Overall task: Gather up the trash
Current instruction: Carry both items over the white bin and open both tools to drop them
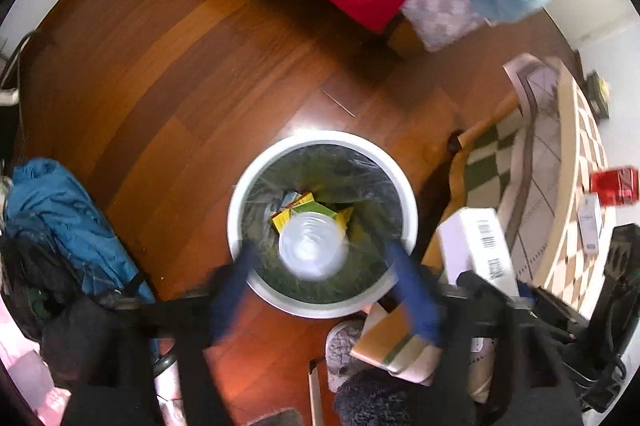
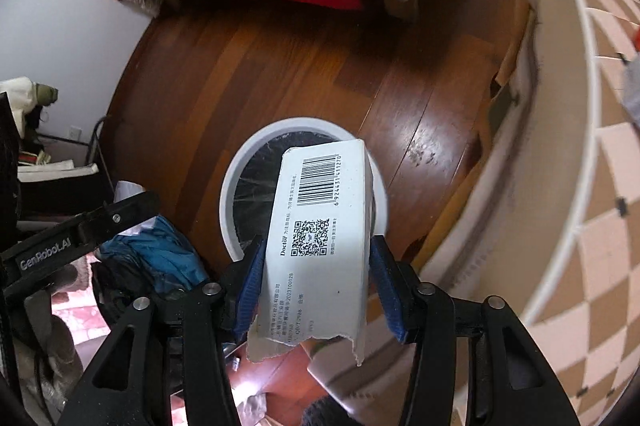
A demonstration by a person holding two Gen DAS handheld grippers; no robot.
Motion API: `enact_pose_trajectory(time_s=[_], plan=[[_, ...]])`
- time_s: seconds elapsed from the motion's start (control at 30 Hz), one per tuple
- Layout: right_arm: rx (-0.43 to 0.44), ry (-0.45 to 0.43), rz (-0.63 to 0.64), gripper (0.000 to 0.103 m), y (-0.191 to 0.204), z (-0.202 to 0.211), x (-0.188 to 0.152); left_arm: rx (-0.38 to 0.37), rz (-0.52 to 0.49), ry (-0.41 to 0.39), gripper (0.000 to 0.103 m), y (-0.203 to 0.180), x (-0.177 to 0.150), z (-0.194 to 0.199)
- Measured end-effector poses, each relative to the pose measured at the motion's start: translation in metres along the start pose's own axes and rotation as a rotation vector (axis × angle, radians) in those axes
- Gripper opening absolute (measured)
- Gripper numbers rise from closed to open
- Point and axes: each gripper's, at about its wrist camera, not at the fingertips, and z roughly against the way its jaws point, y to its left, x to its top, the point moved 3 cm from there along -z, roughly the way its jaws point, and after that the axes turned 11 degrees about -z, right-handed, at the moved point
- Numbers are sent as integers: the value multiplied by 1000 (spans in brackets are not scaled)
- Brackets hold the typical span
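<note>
Here I hold the box [image 2: 320,238] clamped between the right gripper [image 2: 318,282] fingers, above the near rim of the bin [image 2: 240,170]. The left gripper [image 1: 320,266] hangs spread wide over the bin mouth, gripping nothing; a clear cup [image 1: 313,246] lies between its fingers, seemingly inside, on yellow cartons [image 1: 292,212]. To drop well, I judge the box needs carrying forward over the liner [image 1: 360,182], clear of the rim, before I release.
</note>
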Motion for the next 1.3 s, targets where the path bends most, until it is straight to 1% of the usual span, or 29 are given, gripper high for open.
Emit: enact_pose_trajectory(time_s=[0.03,0.07,0.1,0.13,0.17,0.2,0.3,0.4,0.47,0.6,0.8,1.03,1.3], plan=[[12,12,1,59,3,-5,-2,2,13,-6,92,8,-1,1],[22,27,-3,64,3,-11,-3,13,20,-7,93,12,-2,2],[25,32,-7,76,3,-14,-4,40,23,-6,93,17,-5,3],[27,32,-2,84,2,-17,-4,63,25,-9,93,20,-6,4],[24,30,2,96,2,-18,-3,83,23,-15,94,22,-6,5],[15,24,7,101,2,-18,-4,104,20,-23,94,25,-9,7],[-17,18,34,101,6,-18,1,165,26,-39,94,34,-21,11],[-54,7,68,101,8,-13,-4,230,14,-59,94,38,-36,19],[-82,-3,83,101,7,-5,-6,256,4,-71,94,38,-42,24],[-122,-27,111,101,9,12,-10,290,-11,-108,94,33,-55,43],[-159,-80,142,101,9,51,-34,315,-40,-169,94,17,-74,75],[-126,-143,144,101,7,100,-67,319,-80,-243,94,-4,-96,117],[-65,-246,146,101,6,165,-102,311,-126,-334,94,-34,-124,170]])
